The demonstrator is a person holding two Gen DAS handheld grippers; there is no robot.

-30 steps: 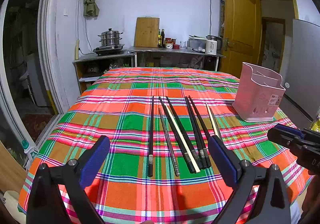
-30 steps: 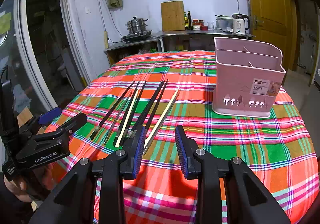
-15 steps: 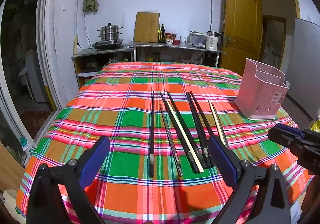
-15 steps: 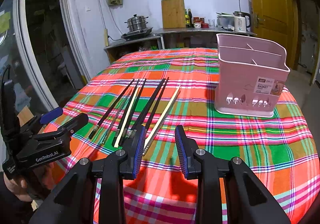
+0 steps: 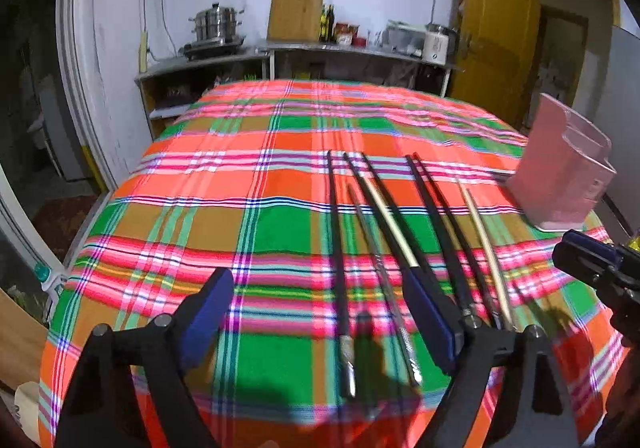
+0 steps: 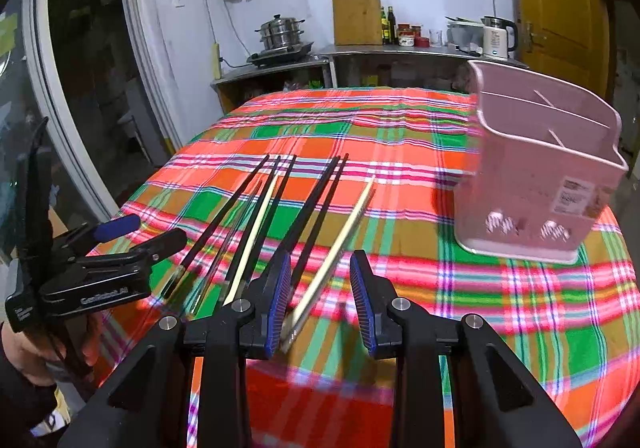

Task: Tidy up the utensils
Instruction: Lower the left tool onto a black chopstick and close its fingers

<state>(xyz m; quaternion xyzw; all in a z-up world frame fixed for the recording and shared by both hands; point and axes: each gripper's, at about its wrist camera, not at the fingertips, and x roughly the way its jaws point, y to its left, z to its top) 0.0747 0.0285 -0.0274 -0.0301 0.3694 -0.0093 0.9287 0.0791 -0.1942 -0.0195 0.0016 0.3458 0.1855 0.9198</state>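
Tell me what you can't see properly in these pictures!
- Label on the pink utensil basket: right wrist view, motion blur; unreadable.
- Basket's far side: left wrist view, cut off by the right edge.
- Near ends of the right-hand black chopsticks: left wrist view, hidden behind the left gripper, jaws closing, two chopsticks lying between them untouched.
- Handle end of the pale chopstick: right wrist view, blurred between the right gripper jaws.

left wrist view: low over the desk's (image 5: 280,232) near edge, facing the far wall, tilted down.
right wrist view: same direction, further right, close to the pink basket (image 6: 536,183).
shared: chopsticks (image 5: 392,224), plaid cloth, basket.
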